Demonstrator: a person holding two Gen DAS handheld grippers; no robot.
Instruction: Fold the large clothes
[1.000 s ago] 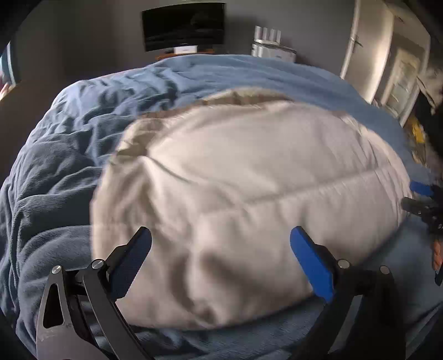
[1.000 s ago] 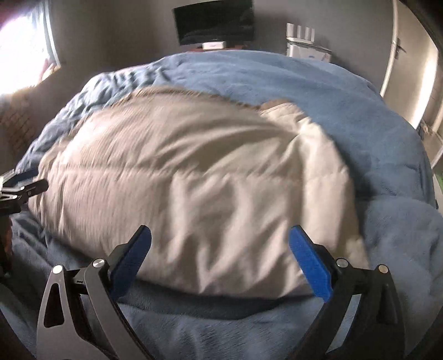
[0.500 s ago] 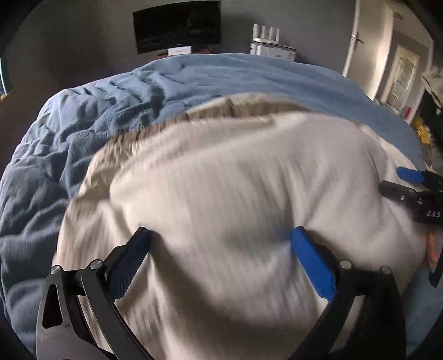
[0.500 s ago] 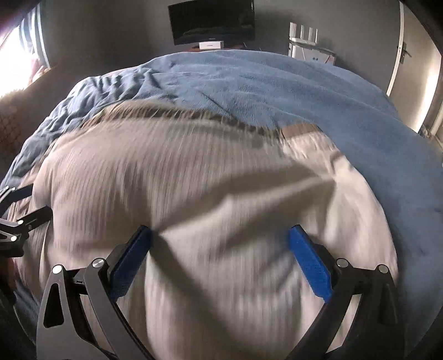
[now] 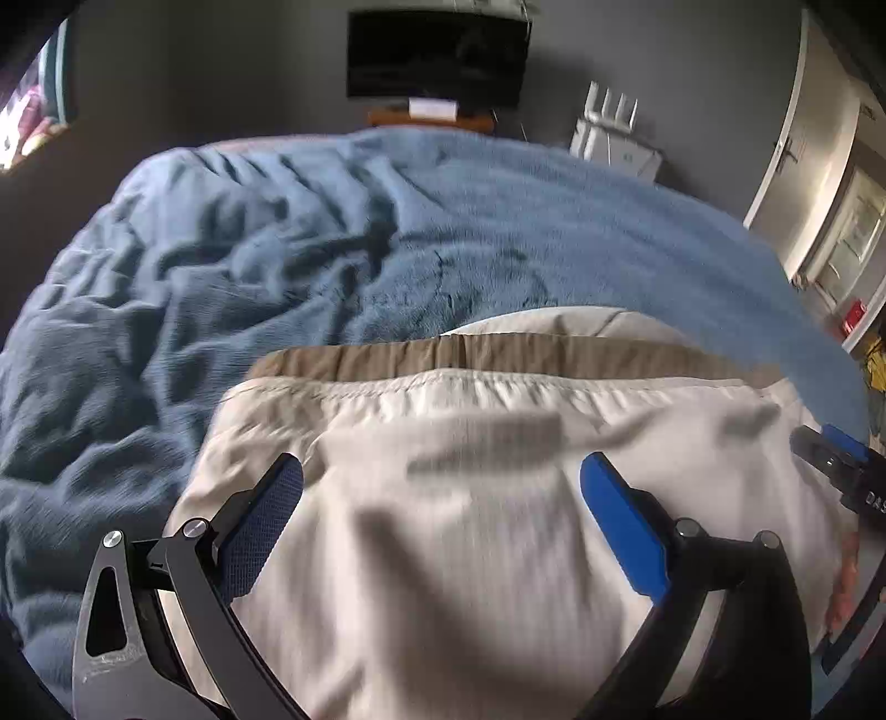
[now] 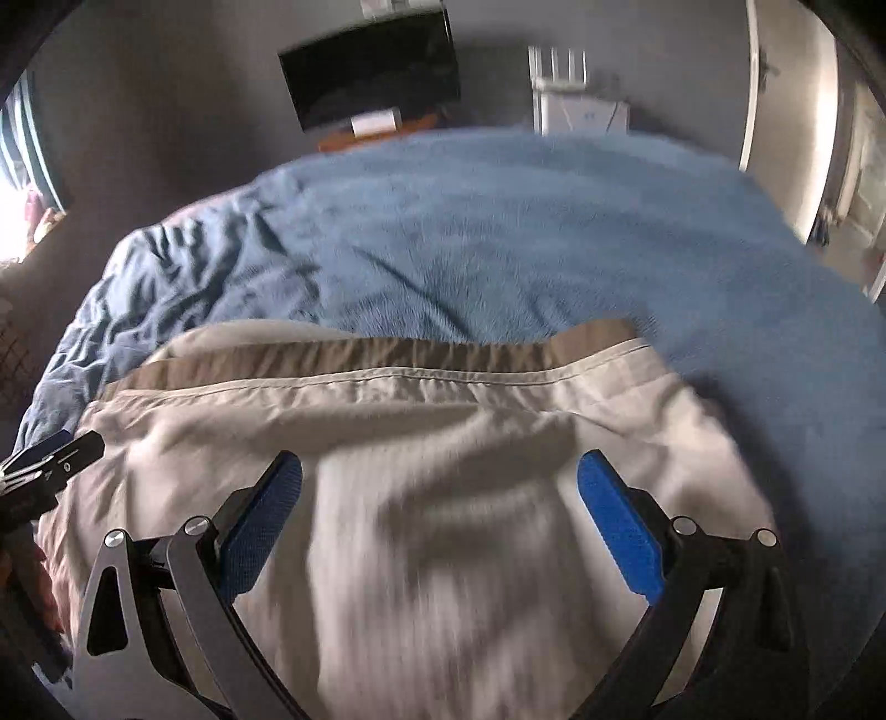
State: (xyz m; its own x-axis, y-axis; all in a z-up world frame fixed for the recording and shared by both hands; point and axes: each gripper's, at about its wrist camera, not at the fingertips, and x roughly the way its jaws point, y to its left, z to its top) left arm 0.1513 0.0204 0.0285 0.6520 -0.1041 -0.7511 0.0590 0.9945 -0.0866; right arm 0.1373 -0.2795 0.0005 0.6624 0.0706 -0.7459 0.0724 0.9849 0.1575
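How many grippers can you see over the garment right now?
2. The left gripper is open over the cream garment; the right gripper, also open, sits beside it on the blue blanket.

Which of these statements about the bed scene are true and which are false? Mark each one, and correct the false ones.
1. The beige garment lies on a blue blanket. True.
2. The left gripper is shut on the garment. False: its fingers stand wide apart, with the cloth showing between them.
3. A dark screen stands past the far end of the bed. True.
4. The right gripper holds a red towel. False: it is open and holds nothing; beige cloth lies below it.
5. A darker tan band runs along the garment's far edge. True.
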